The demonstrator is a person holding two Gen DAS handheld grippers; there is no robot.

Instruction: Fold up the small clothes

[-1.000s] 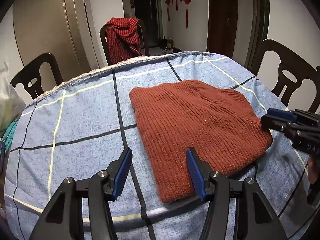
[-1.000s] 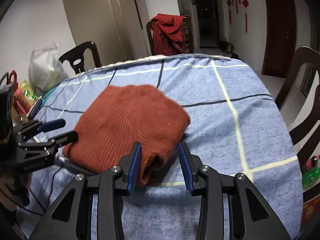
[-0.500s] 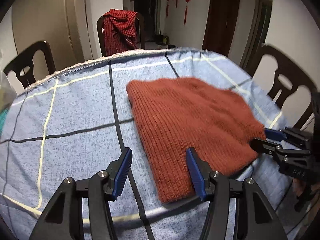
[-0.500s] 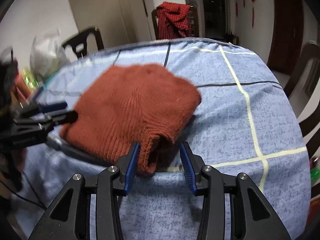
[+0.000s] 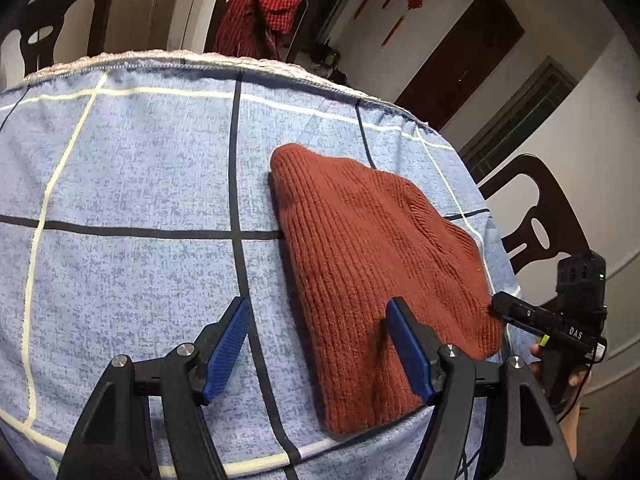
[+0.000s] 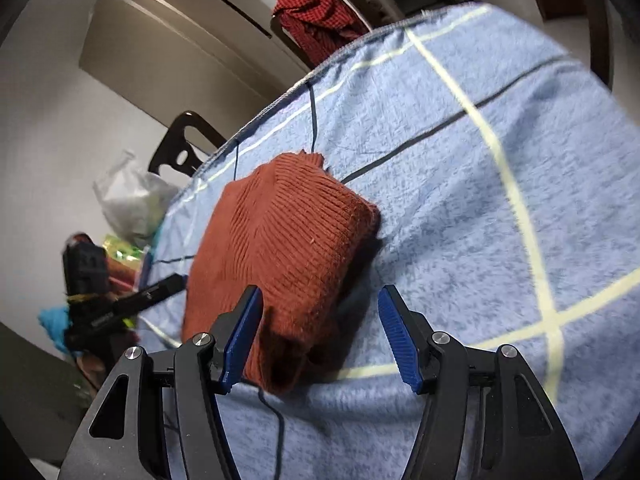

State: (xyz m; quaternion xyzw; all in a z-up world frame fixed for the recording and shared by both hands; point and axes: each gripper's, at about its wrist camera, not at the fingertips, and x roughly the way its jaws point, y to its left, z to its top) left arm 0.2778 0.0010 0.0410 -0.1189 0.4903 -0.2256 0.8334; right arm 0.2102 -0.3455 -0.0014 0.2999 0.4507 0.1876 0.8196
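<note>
- A rust-red knitted garment (image 5: 380, 264) is seen lying folded into a compact stack on the blue checked counter (image 5: 132, 184).
- The left hand-held gripper (image 5: 316, 344) is held apart at its near edge, nothing gripped.
- The right hand-held gripper (image 6: 320, 336) is likewise spread over a corner.
- Folding is judged nearly finished; perhaps one last fold or tidying is left.

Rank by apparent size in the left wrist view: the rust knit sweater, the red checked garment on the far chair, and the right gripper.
1. rust knit sweater, the largest by far.
2. red checked garment.
3. right gripper, though only slightly smaller; the garment is farther away, so true size is unsure.
</note>
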